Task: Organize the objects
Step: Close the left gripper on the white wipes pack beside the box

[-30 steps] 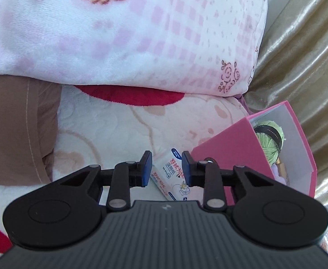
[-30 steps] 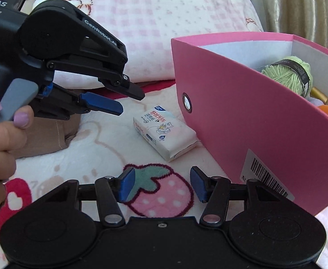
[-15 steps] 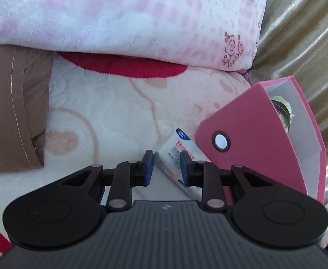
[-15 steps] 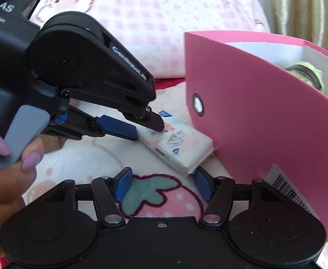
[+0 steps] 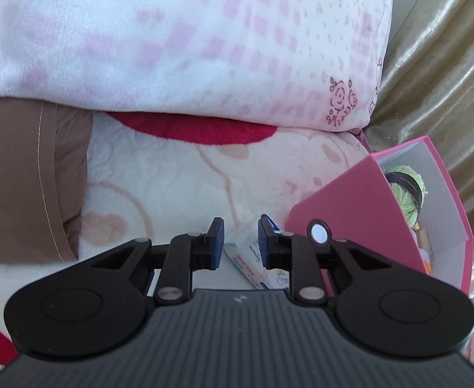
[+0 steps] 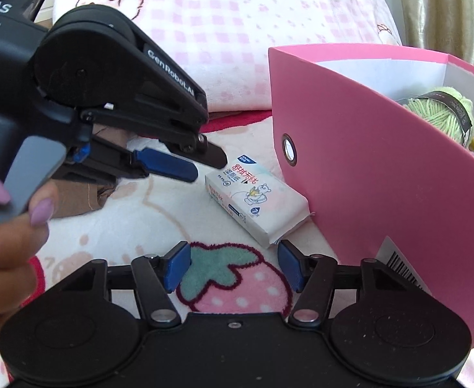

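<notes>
A tissue packet (image 6: 257, 201) lying on the bed beside the pink box (image 6: 382, 174) is being approached. The left gripper (image 6: 209, 165) is narrowed, empty, just short of it; the right gripper (image 6: 233, 266) is closing on nothing. A grasp and lift into the box is judged next.

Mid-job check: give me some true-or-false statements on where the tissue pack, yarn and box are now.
1. The tissue pack lies on the blanket, outside the pink box. True.
2. The green yarn sits on the blanket beside the pack. False: it is inside the box.
3. A brown cloth lies on the blanket. True.
4. The left gripper holds the pack in the air. False: the pack lies flat, the fingers only near its end.
</notes>
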`<act>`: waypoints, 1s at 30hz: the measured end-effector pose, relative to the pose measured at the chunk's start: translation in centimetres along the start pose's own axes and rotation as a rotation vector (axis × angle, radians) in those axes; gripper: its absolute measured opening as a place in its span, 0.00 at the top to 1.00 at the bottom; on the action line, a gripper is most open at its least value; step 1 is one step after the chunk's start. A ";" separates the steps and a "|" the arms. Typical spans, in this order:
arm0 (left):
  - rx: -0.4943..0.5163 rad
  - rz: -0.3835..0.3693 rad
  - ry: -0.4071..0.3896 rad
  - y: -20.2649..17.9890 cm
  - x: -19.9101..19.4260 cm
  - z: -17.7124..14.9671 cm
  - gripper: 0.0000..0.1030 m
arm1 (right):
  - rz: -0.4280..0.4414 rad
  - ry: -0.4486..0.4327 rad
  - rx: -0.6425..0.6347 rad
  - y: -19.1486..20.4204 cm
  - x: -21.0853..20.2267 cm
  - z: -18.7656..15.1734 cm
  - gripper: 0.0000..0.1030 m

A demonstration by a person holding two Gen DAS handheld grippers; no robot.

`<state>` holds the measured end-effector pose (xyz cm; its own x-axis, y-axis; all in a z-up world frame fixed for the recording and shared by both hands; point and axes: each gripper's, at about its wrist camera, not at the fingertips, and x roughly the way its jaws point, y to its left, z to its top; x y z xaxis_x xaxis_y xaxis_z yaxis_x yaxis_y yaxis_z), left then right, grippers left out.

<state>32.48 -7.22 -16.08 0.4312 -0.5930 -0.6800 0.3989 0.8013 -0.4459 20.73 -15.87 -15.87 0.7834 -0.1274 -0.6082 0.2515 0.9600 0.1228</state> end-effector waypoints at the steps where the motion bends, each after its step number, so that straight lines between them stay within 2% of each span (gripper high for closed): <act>1: 0.007 -0.005 0.005 0.1 0.5 0.3 0.77 | 0.003 0.000 -0.003 0.0 0.1 0.1 0.38; 4: 0.009 -0.037 0.064 0.2 2.0 0.6 0.76 | 0.022 0.002 -0.029 -0.1 0.2 0.1 0.38; 8: 0.059 -0.056 0.056 -0.7 2.3 -0.1 0.72 | 0.045 0.014 -0.072 -0.3 0.4 0.1 0.38; 13: 0.015 -0.130 0.106 0.2 1.6 -1.1 0.72 | 0.068 0.017 -0.095 -0.5 0.4 0.0 0.37; 16: -0.005 -0.126 0.091 0.2 0.5 -2.2 0.72 | 0.084 0.022 -0.110 -0.7 0.3 0.0 0.37; 21: -0.102 -0.133 0.045 1.6 -1.7 -4.3 0.74 | 0.122 0.048 -0.145 -1.4 -0.9 -0.2 0.37; 27: -0.149 -0.162 0.033 1.6 -3.6 -7.0 0.74 | 0.158 0.076 -0.163 -2.1 -2.4 -1.0 0.34; 30: -0.138 -0.157 0.013 1.0 -4.7 -7.9 0.74 | 0.205 0.083 -0.194 -2.3 -3.4 -1.4 0.34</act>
<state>24.46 -2.97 -17.95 0.3618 -0.7110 -0.6029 0.3457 0.7030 -0.6216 16.66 -17.32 -15.14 0.7555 0.0873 -0.6494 -0.0268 0.9944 0.1026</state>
